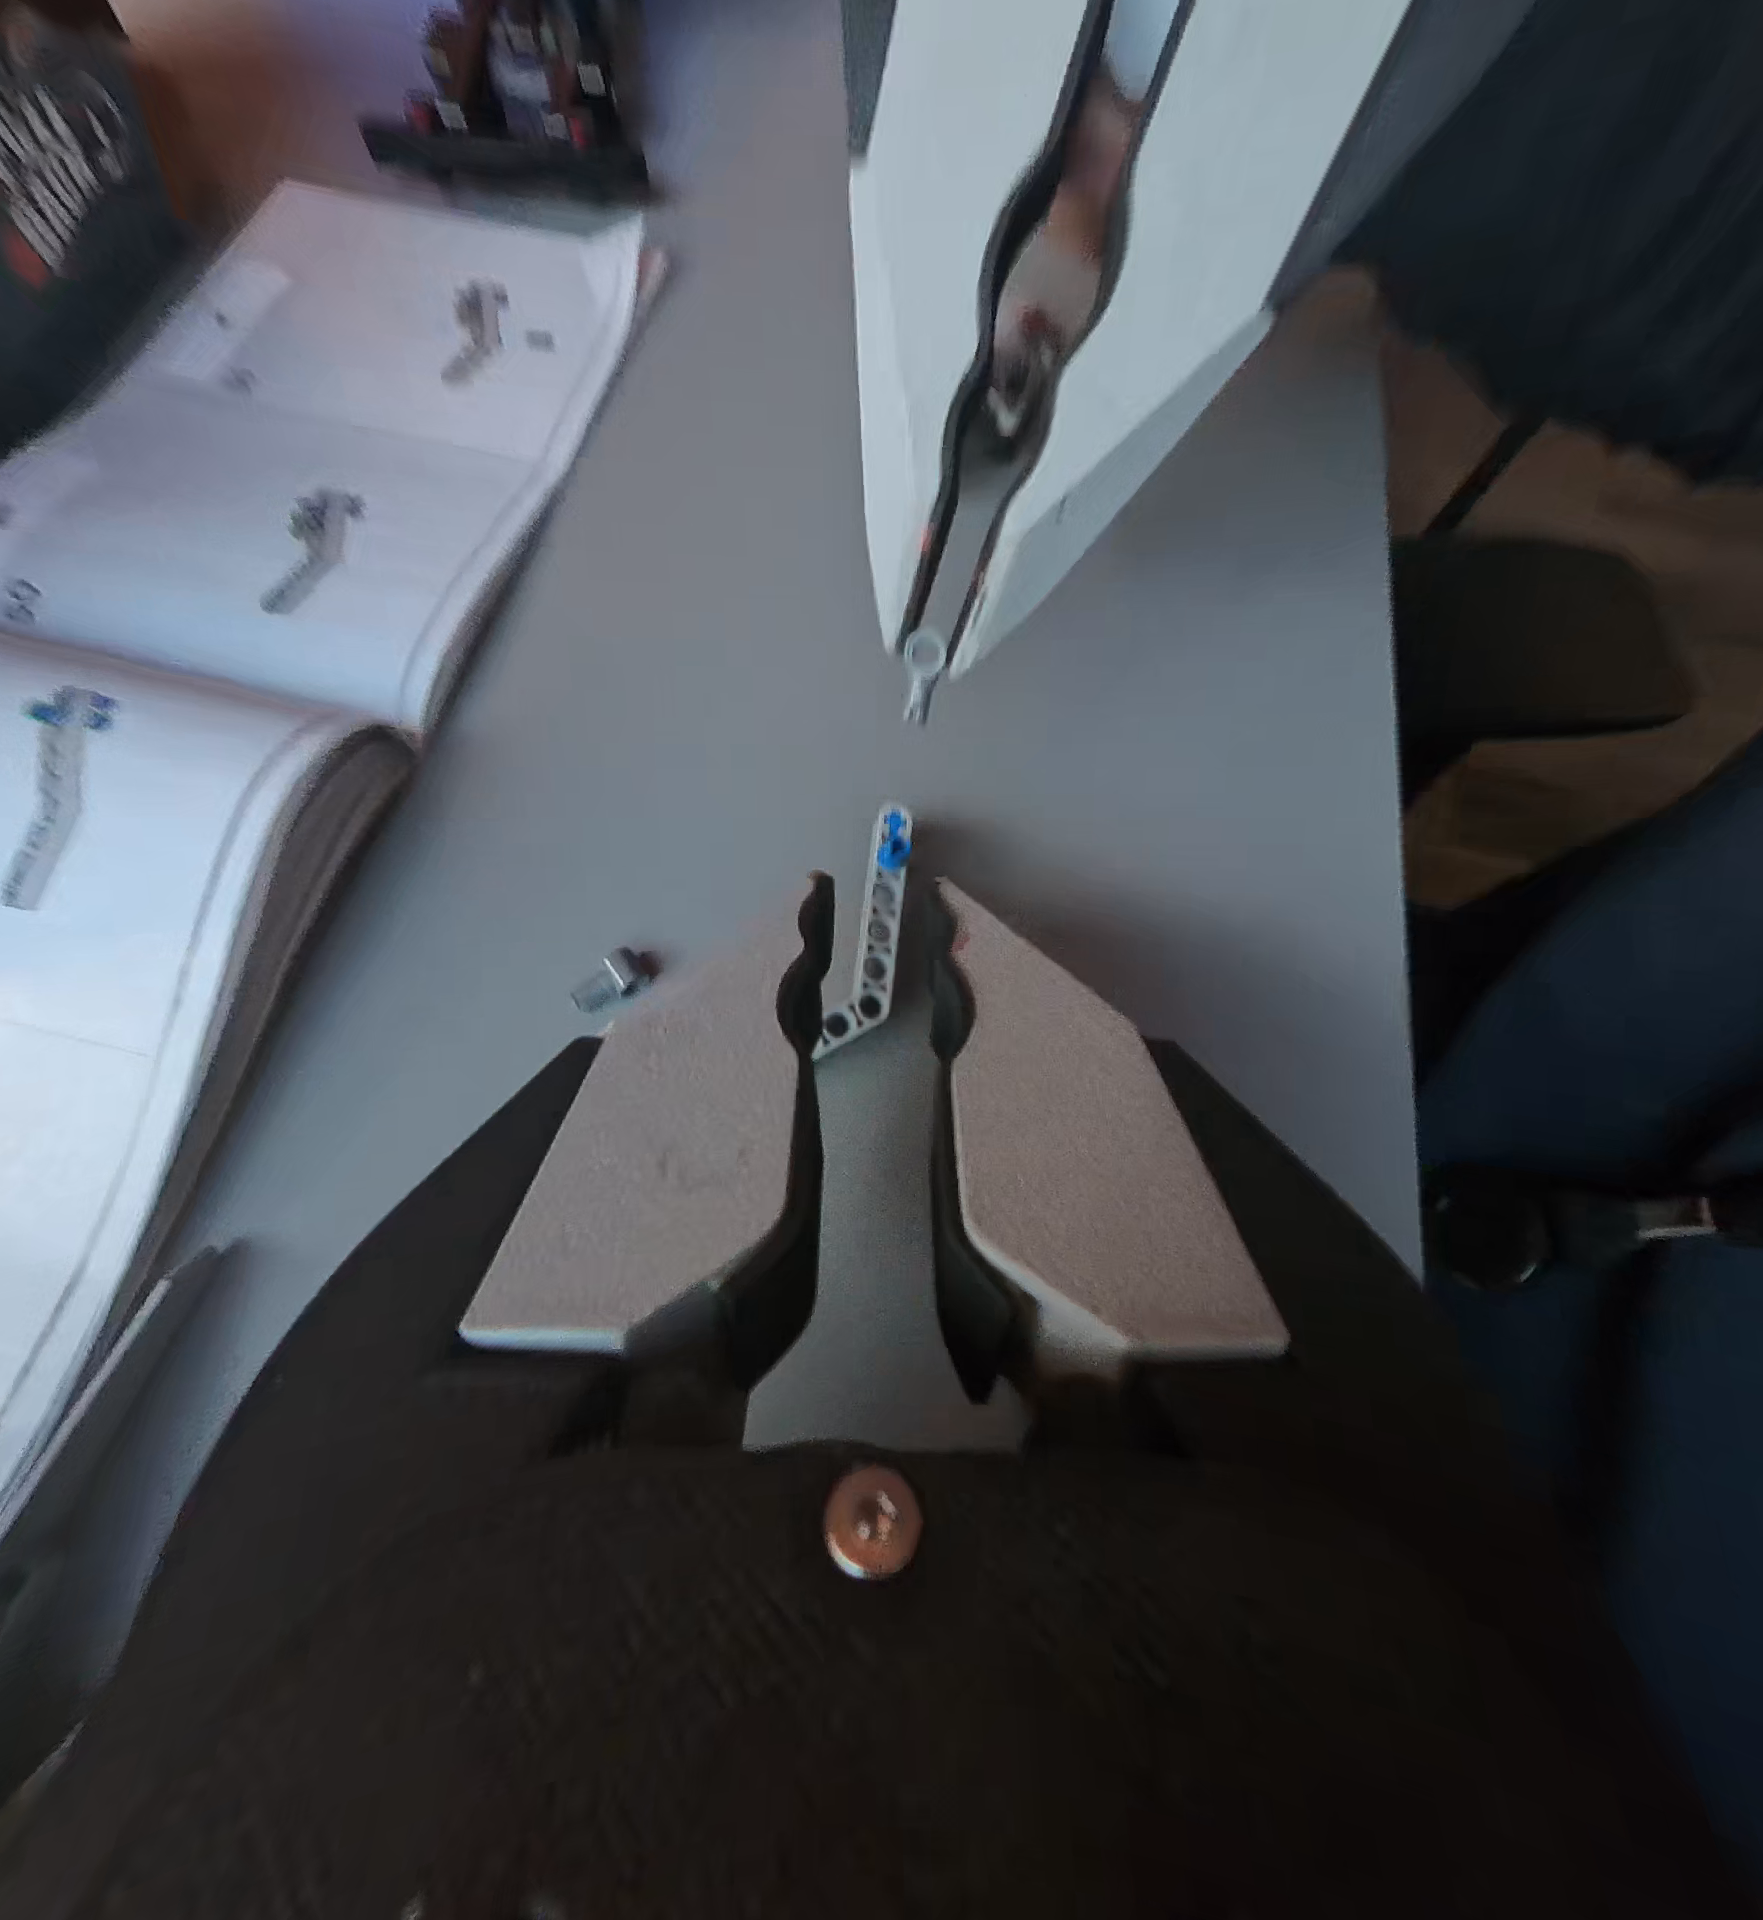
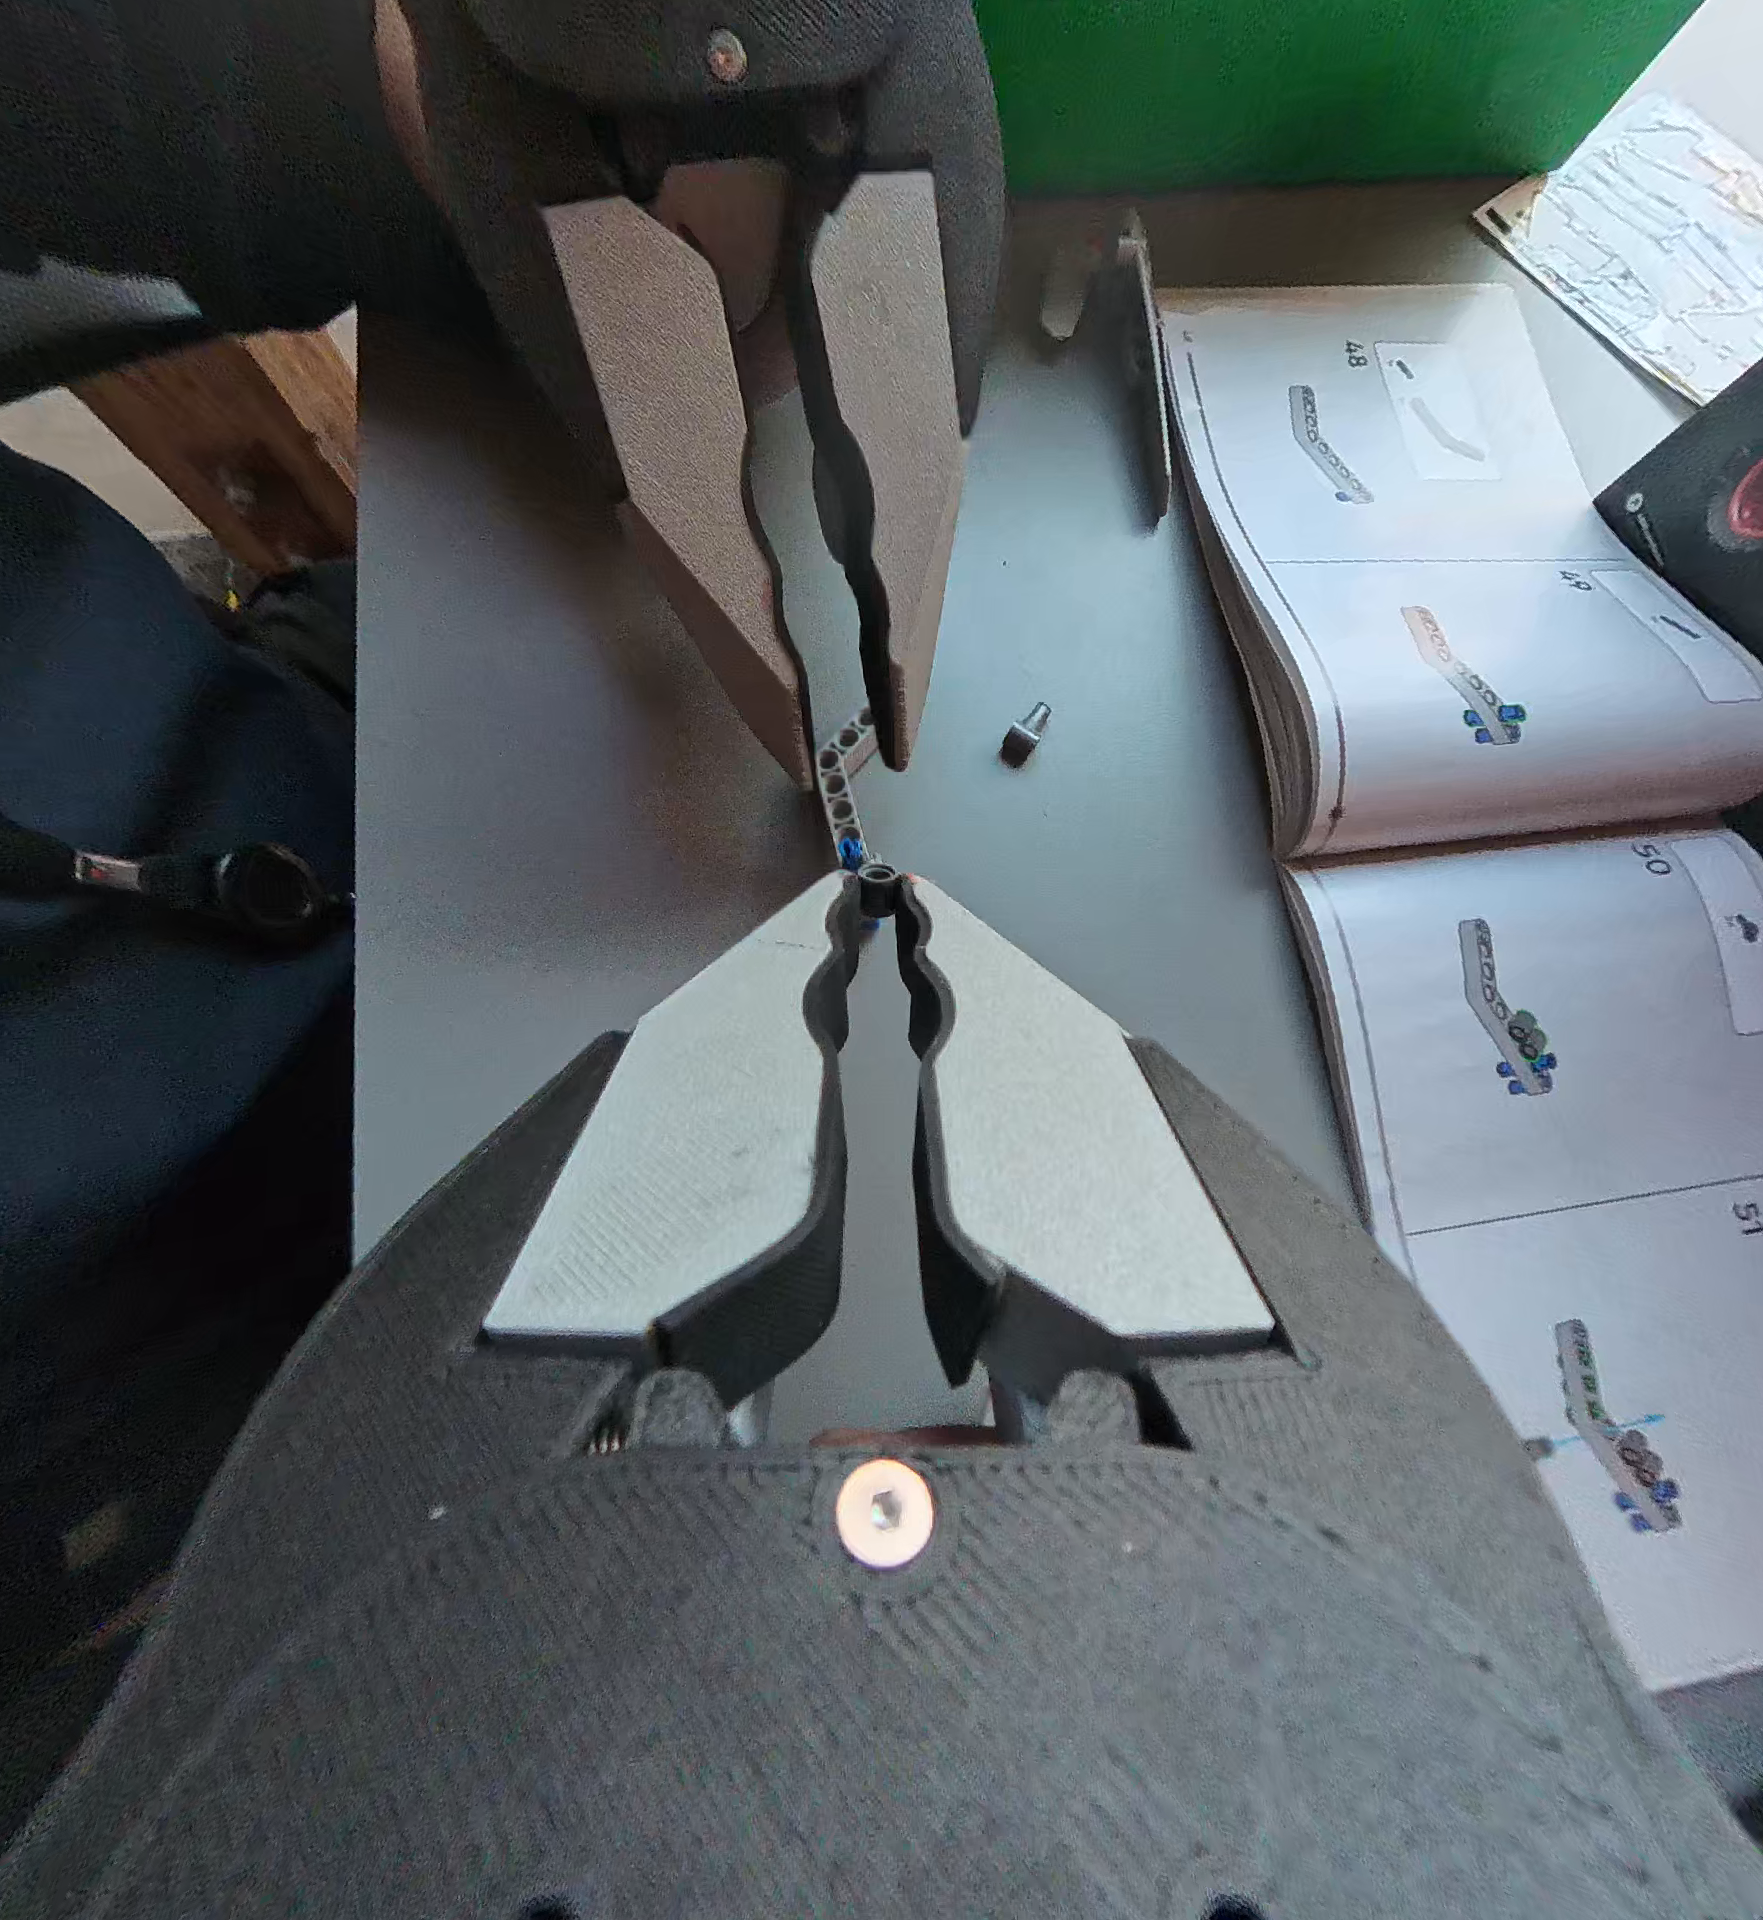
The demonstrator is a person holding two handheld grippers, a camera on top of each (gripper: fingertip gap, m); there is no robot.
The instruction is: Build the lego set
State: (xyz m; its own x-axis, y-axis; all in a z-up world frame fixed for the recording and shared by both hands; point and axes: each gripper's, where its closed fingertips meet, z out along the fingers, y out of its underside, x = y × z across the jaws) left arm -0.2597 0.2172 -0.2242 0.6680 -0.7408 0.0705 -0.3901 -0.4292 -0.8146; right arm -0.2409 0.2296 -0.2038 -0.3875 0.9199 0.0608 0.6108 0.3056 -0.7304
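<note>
A light grey bent beam (image 1: 872,935) with a blue pin (image 1: 895,840) at its far end lies on the grey table (image 1: 648,727). My left gripper (image 1: 877,894) straddles the beam, jaws a little apart, with a gap showing beside its right finger. My right gripper (image 2: 875,891) is shut on a small grey connector (image 2: 877,883), whose ring sticks out past the tips in the left wrist view (image 1: 922,660). The connector hangs just beyond the beam's blue-pin end (image 2: 851,854), apart from it. The left gripper (image 2: 846,758) faces mine over the beam (image 2: 835,790).
A small grey and black pin (image 1: 615,977) lies loose on the table left of the beam, also seen in the right wrist view (image 2: 1024,732). An open instruction booklet (image 2: 1479,675) lies beside it. The table edge (image 2: 357,831) runs close by, with a dark chair (image 2: 129,727) beyond.
</note>
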